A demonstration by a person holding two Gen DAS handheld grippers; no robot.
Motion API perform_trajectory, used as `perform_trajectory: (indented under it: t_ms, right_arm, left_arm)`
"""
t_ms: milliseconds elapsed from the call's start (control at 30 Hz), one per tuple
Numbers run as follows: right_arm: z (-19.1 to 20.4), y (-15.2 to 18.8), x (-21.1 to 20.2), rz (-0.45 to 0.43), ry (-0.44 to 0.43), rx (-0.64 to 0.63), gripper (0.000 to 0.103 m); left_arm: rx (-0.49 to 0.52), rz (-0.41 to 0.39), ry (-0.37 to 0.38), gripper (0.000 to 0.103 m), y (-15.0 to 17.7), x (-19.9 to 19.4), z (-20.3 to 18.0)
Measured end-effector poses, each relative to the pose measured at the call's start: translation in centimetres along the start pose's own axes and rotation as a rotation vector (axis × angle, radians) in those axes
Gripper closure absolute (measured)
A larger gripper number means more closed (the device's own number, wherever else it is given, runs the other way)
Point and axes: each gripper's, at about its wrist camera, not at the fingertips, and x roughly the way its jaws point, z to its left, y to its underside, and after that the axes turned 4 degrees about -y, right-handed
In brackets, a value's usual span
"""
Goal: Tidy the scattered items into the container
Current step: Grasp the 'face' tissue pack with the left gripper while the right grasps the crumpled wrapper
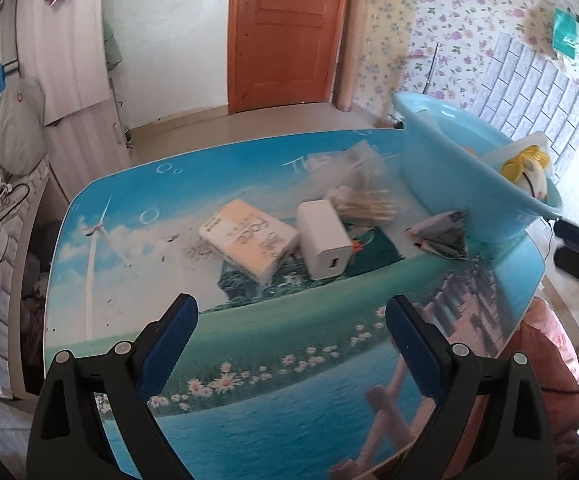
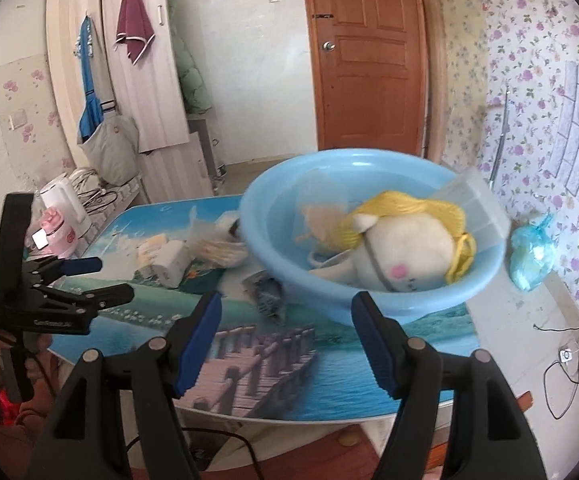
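A light blue basin (image 2: 313, 280) stands on the picture-printed table (image 2: 289, 380), at the right in the left wrist view (image 1: 449, 160). It holds a white plush doll with yellow hair (image 2: 401, 252) and a clear plastic piece. On the table lie a tissue pack (image 1: 249, 236), a white charger (image 1: 325, 240), a bag of cotton swabs (image 1: 365, 200) and a small dark packet (image 1: 445, 236). My left gripper (image 1: 289, 332) is open and empty, short of the charger. My right gripper (image 2: 285, 340) is open and empty, just before the basin's near wall.
The left gripper (image 2: 69, 284) shows at the left of the right wrist view. A pink and white kettle (image 2: 65, 216) stands on a low shelf left of the table. A blue plastic bag (image 2: 533, 252) lies on the floor at right. Cables lie on the floor at right.
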Motion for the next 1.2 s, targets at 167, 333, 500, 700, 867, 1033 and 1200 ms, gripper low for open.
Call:
perform_trajectory:
  t_ms: [167,333,500,700,867,1033,1200]
  right_arm:
    - [1.7,1.1,1.6,0.066,-0.038,-0.028,0.035]
    - [1.6,1.5,3.5,0.112,-0.04,-0.001,0.035]
    - [0.9,1.6,5.6,0.153,-0.007,0.055,0.035]
    - [0.7,1.4,8.0,0.191,0.013,0.065,0.035]
    - [0.9,0.7,9.4,0.2,0.021,0.048,0.035]
    - [1.4,0.5,11.1,0.235,0.027,0.028,0.036]
    - [1.4,0.4,12.1,0.255,0.034,0.036,0.037]
  left_arm:
    - [0.001,0.01,-0.038,0.008,0.0,0.9,1.4]
    - [0.023,0.04,-0.076,0.008,-0.6,2.4,3.3]
    - [0.057,0.076,-0.049,0.008,-1.7,4.8,4.4]
    - [0.123,0.111,-0.011,0.008,-2.9,6.7,3.8]
    - [0.176,0.103,0.015,0.008,-4.0,7.5,2.9]
    - [0.214,0.087,0.046,0.019,-4.6,7.6,2.1]
    - [0.204,0.081,0.044,0.037,-4.5,7.0,1.9]
